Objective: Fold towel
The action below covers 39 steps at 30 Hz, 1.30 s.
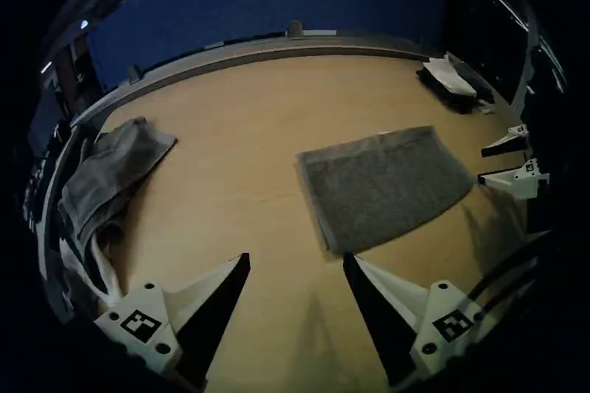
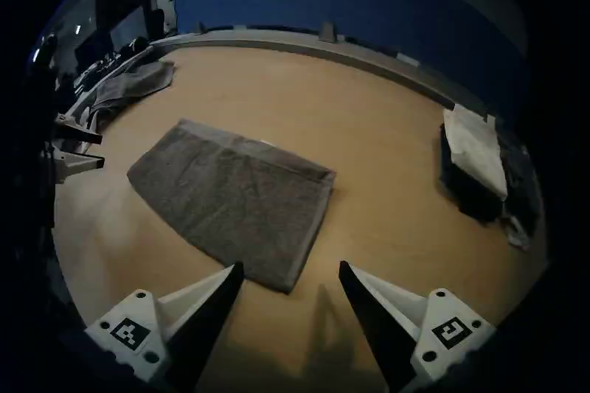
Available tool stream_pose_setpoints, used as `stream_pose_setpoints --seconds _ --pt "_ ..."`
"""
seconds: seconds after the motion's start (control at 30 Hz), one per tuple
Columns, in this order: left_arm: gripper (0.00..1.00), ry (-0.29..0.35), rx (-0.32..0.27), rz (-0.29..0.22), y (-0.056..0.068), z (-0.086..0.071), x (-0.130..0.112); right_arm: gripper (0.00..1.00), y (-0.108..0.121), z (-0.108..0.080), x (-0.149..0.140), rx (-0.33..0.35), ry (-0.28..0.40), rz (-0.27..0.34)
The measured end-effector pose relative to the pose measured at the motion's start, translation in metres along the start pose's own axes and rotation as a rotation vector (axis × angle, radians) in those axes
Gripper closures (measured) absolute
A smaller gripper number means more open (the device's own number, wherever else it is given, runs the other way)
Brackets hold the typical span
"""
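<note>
Left gripper is hanging over the table with its two white fingers spread wide, nothing between them and bare wood showing through the gap. Right gripper is doing the same, jaws parted and empty, pointing down across the tabletop. Neither is touching the cloth.

The towel, grey and thick, is lying flat on the wood as a tidy rectangle, and its stacked edges are showing along one side, so it is sitting there in layers. In the left gripper view it is lying ahead and to the right of the fingers, its near corner coming close to the right-hand fingertip. In the right gripper view the towel is stretching out ahead and to the left, its near edge sitting just beyond the left-hand fingertip.

Each gripper is also showing up at the edge of the other's view, off beyond the towel's short end, so the two are flanking it from opposite sides.

Over at the far left of the table a heap of grey cloth is slumping in loose folds, well apart from the towel. At the opposite end a stack of dark and white cloth is resting near the table's edge. A blue partition is running along the back.
</note>
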State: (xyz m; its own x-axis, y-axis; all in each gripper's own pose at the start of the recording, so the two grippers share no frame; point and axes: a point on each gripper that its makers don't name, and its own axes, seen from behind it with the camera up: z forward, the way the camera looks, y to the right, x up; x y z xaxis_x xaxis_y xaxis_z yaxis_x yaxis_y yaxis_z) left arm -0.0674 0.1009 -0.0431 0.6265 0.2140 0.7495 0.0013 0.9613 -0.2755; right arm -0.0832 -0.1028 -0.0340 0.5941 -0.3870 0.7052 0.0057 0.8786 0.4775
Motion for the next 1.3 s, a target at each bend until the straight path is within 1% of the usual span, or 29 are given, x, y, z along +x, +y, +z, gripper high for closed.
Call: stream_pose_setpoints --seconds 0.17,0.27,0.37,0.4,0.47,0.53,0.73,0.87,0.93,1.0,1.07,1.2,1.3 --pt "0.06 -0.006 0.000 -0.031 0.003 -0.008 -0.011 0.00 -0.001 0.003 -0.003 0.013 -0.008 0.003" --pt "0.06 -0.009 -0.005 -0.046 0.006 -0.012 -0.017 0.01 -0.001 0.006 -0.006 0.019 -0.020 -0.006" --pt "0.06 -0.012 0.001 -0.050 0.006 -0.017 -0.025 0.05 -0.002 0.009 -0.009 0.028 -0.031 -0.017" --pt "0.06 -0.014 0.004 -0.049 0.006 -0.019 -0.028 0.08 -0.002 0.010 -0.010 0.033 -0.036 -0.020" --pt "0.06 -0.016 0.010 -0.047 0.006 -0.023 -0.034 0.19 -0.002 0.012 -0.012 0.041 -0.046 -0.025" --pt "0.06 -0.022 0.015 -0.049 0.006 -0.027 -0.040 0.25 -0.002 0.014 -0.014 0.048 -0.057 -0.029" --pt "0.06 -0.028 0.019 -0.071 0.007 -0.038 -0.053 0.37 -0.006 0.018 -0.022 0.076 -0.093 -0.051" --pt "0.06 -0.026 0.021 -0.089 0.007 -0.043 -0.057 0.40 -0.008 0.021 -0.025 0.088 -0.109 -0.058" --pt "0.06 -0.025 0.022 -0.093 0.006 -0.044 -0.058 0.53 -0.009 0.022 -0.026 0.091 -0.113 -0.058" --pt "0.06 -0.024 0.024 -0.095 0.006 -0.045 -0.059 0.62 -0.009 0.023 -0.026 0.090 -0.118 -0.058" --pt "0.06 -0.024 0.027 -0.096 0.005 -0.046 -0.059 0.68 -0.008 0.023 -0.028 0.087 -0.124 -0.060" --pt "0.06 -0.023 0.030 -0.097 0.003 -0.046 -0.060 0.85 -0.008 0.024 -0.032 0.087 -0.138 -0.057" --pt "0.06 -0.023 0.030 -0.100 0.002 -0.047 -0.061 0.91 -0.008 0.024 -0.032 0.091 -0.141 -0.045"
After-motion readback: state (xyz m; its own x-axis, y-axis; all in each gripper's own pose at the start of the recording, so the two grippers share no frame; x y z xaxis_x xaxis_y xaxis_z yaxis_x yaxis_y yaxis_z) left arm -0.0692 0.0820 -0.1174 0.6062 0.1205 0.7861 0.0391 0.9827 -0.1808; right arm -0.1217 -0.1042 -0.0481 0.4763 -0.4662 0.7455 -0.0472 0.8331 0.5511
